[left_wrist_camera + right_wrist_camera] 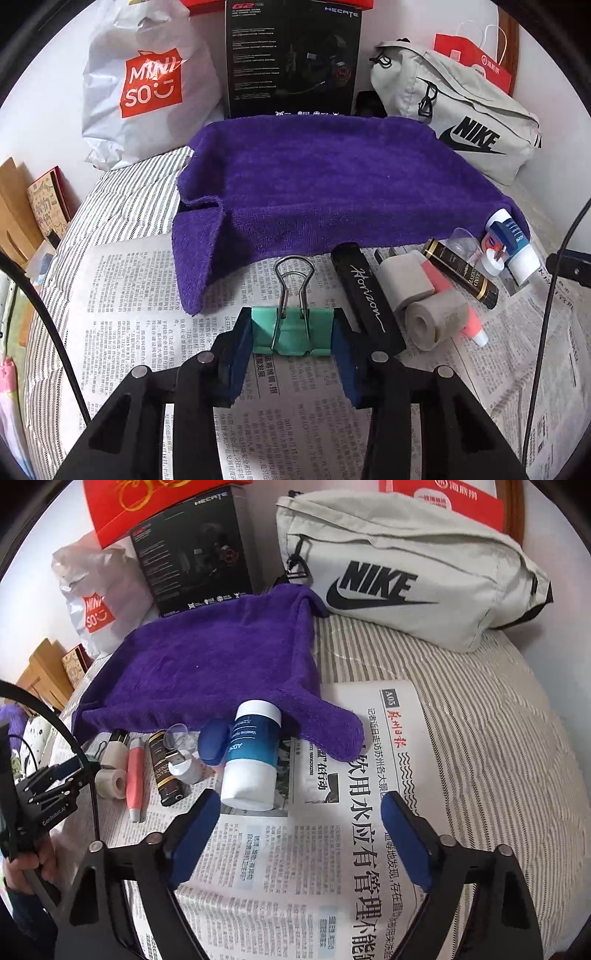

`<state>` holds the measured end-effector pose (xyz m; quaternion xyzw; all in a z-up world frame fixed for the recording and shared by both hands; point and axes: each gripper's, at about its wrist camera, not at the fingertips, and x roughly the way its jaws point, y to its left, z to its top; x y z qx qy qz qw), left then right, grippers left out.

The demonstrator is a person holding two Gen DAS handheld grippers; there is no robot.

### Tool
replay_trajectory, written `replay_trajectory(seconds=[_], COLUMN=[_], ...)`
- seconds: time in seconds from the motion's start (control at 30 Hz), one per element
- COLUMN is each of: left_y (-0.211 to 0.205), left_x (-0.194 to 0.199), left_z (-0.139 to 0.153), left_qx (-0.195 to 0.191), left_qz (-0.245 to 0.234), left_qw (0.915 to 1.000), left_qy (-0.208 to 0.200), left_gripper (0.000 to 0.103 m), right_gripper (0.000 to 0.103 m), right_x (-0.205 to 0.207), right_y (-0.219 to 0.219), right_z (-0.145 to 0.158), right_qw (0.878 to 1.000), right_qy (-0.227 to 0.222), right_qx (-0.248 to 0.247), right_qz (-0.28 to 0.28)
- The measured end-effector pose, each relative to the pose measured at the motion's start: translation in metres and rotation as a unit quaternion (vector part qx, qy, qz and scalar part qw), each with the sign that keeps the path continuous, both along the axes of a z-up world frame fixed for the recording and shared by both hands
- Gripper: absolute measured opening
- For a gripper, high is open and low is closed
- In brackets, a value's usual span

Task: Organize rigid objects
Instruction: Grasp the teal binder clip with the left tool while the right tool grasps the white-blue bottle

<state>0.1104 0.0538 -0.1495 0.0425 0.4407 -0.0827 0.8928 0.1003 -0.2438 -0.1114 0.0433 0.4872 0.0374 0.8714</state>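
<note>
Newspaper covers a striped bedspread, with a purple towel behind. The left gripper has its jaws clamped on a green binder clip lying on the paper. The right gripper hangs with jaws apart, holding nothing, near a white and blue bottle.

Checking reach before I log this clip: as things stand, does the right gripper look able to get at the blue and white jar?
Probably yes. The right gripper is open just short of the blue and white jar, with only bare newspaper between. The blue lid beside it may crowd one finger.
</note>
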Motion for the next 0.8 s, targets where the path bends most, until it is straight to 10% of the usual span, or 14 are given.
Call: replay_trajectory(seconds=[0.33,0.5,0.8], left_y=[-0.006,-0.006,-0.005], left_x=[0.002,0.002,0.001], left_z=[0.0,0.0,0.0], left_qx=[-0.011,-0.016,-0.016], left_qz=[-0.001,-0.001,-0.001], left_qw=[0.9999,0.9998,0.9998], left_qy=[-0.008,-0.008,-0.008], left_gripper=[0.039,0.039,0.039], right_gripper=[0.074,0.043,0.043], right_x=[0.023,0.034,0.043], right_y=[0.026,0.036,0.039], right_z=[-0.014,-0.023,-0.027], right_qw=[0.999,0.997,0.996], right_qy=[0.01,0.024,0.012], right_qx=[-0.004,-0.011,-0.025], right_qz=[0.044,0.07,0.08])
